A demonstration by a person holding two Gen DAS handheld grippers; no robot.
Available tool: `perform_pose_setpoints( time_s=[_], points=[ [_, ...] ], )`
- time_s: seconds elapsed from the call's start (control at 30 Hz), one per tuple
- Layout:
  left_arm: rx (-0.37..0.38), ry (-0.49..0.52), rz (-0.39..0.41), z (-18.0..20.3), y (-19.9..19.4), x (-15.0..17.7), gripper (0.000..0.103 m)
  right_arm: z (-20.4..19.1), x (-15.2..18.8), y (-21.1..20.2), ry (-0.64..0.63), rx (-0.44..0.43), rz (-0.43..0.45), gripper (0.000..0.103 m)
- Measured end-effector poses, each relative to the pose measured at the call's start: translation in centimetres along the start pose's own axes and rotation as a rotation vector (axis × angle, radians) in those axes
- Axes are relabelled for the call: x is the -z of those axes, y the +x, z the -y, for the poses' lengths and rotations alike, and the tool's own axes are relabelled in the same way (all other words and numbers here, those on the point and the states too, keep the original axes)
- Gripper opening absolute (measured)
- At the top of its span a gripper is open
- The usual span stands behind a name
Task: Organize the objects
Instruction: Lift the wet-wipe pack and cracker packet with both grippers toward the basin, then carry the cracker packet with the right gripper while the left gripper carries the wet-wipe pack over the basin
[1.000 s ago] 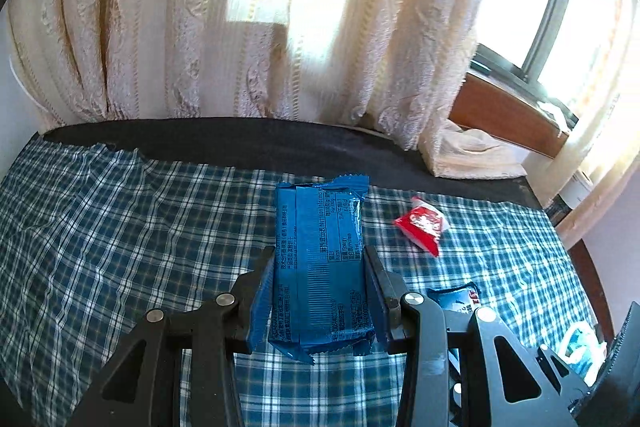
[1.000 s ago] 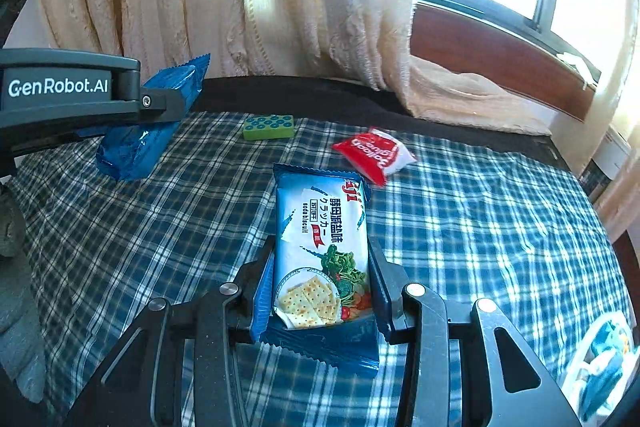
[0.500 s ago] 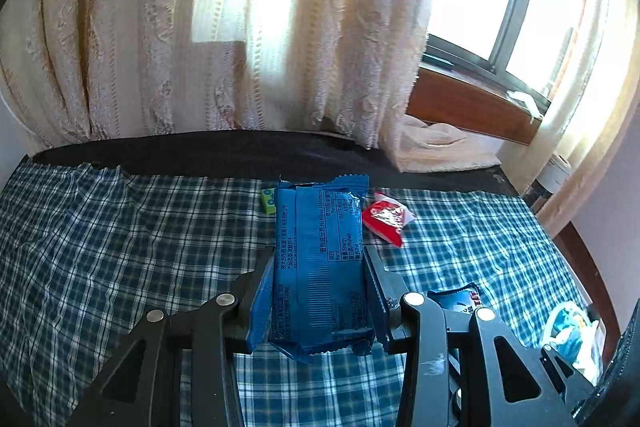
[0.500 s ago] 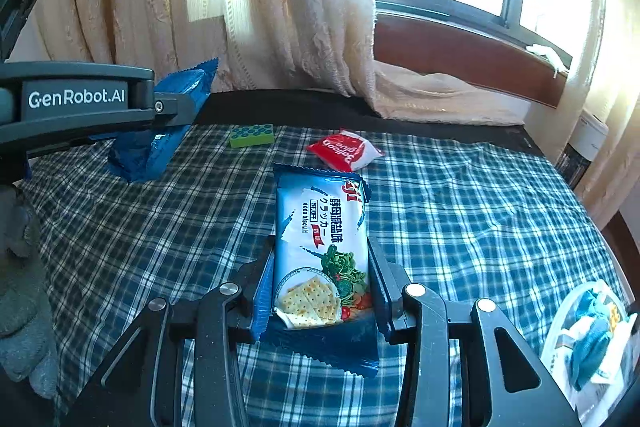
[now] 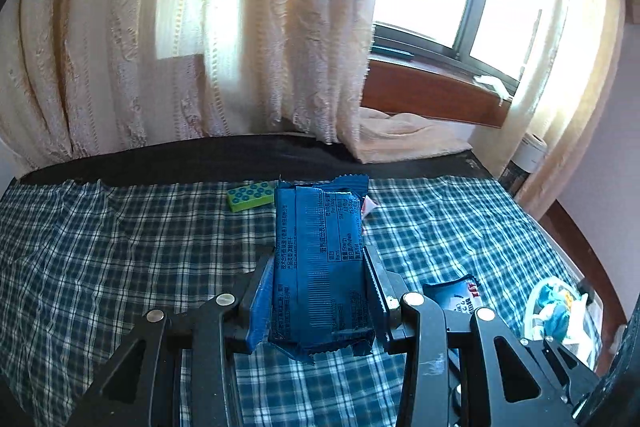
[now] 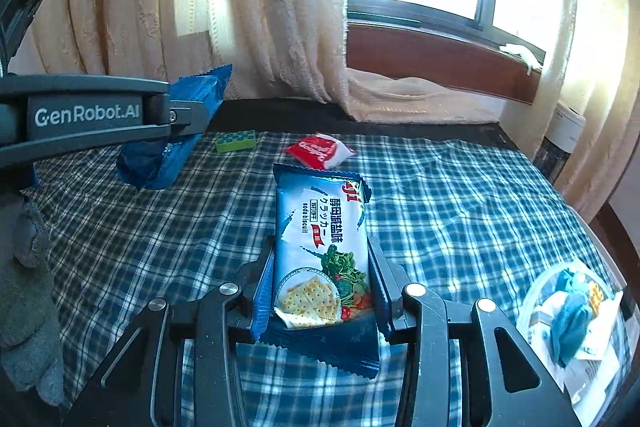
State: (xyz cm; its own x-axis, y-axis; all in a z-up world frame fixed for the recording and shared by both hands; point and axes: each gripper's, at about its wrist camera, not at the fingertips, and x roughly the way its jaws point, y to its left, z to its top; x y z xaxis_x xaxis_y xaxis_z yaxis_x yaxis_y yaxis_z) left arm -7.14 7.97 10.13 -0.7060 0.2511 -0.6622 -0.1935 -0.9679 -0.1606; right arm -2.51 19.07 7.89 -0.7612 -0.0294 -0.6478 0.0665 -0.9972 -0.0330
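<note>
Soda-biscuit packet (image 6: pixel 320 251), blue-white, printed "soda biscuit" beside pictured crackers, sits pinched in the right claw (image 6: pixel 320 291), while the "GenRobot.AI"-marked left claw (image 5: pixel 320 291) pinches a blue packet (image 5: pixel 320 263) back-side up.

Both wrist views face the window across the checked cloth (image 5: pixel 120 247).

"GenRobot.AI" stands in white on the left tongs' (image 6: pixel 188 115) side; the cracker packet (image 6: pixel 320 251) reads "soda biscuit" amid Asian script.
</note>
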Motion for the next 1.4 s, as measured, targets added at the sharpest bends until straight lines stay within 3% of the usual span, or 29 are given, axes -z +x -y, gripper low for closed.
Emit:
perform_pose_setpoints(
  time_s=[0.73, 1.4],
  points=[
    [0.053, 0.146, 0.021, 5.2, -1.8, 2.5, 0.044, 7.5, 2.4, -5.4, 0.167, 0.098, 0.067, 0.043],
    [0.071, 0.251, 0.012, 8.6, -2.0, 5.0, 0.044, 16.2, 7.0, -9.3, 0.328, 0.247, 0.057, 0.043]
  ],
)
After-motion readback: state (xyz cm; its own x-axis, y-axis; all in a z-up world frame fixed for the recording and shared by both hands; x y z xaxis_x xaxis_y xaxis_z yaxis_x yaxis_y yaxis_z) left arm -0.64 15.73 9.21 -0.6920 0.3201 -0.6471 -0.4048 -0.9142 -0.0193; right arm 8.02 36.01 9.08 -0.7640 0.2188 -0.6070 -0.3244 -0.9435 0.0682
